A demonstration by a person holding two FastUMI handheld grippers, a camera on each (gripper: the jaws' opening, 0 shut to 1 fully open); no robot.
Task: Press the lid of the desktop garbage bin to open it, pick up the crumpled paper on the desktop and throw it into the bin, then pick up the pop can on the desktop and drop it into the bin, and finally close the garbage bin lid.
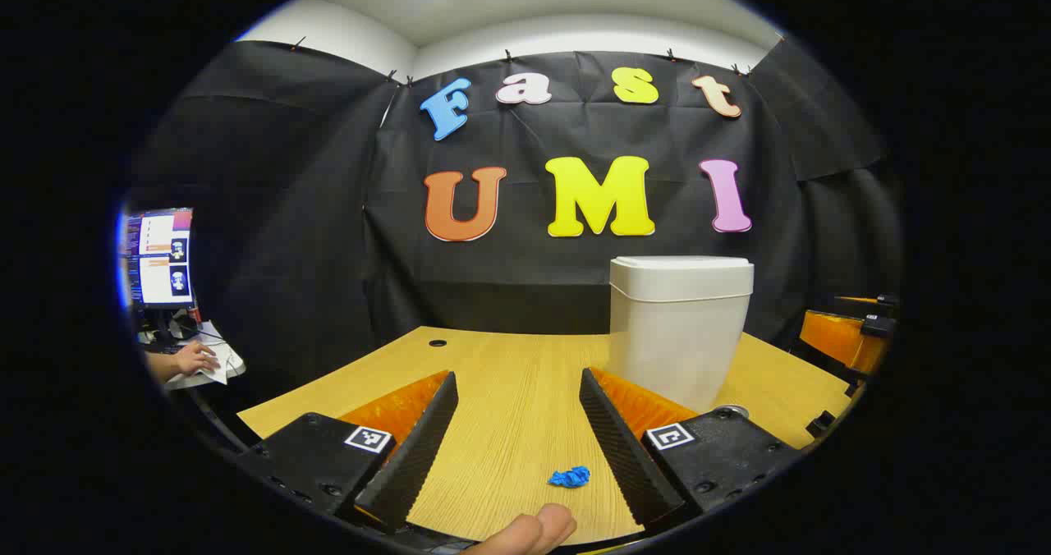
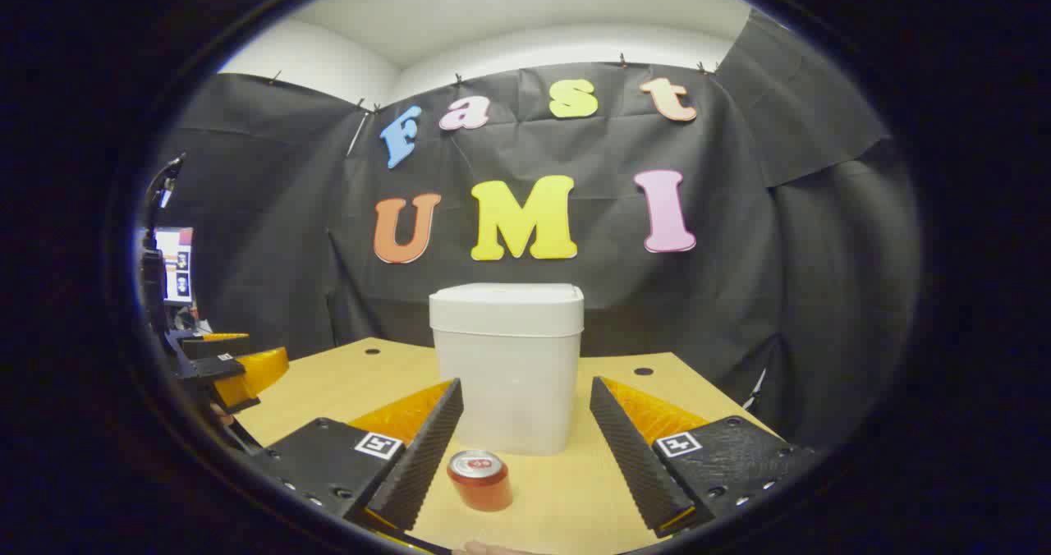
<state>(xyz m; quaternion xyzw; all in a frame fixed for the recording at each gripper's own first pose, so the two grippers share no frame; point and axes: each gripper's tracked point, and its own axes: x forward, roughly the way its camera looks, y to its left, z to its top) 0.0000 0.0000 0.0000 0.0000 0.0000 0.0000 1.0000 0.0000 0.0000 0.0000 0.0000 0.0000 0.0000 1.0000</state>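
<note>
Crumpled blue paper, ridged open claw, smooth boxy bin

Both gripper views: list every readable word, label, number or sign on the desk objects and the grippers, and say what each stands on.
None can be read.
Pop can: red mark on its top, too small to read.
Left gripper and right gripper: square black-and-white tags on each body, patterns, no words.
Garbage bin and crumpled paper: plain, no text.

The left gripper hangs spread above the worktop. Crumpled blue paper lies between its fingers; the closed white bin stands beyond, right.
</note>
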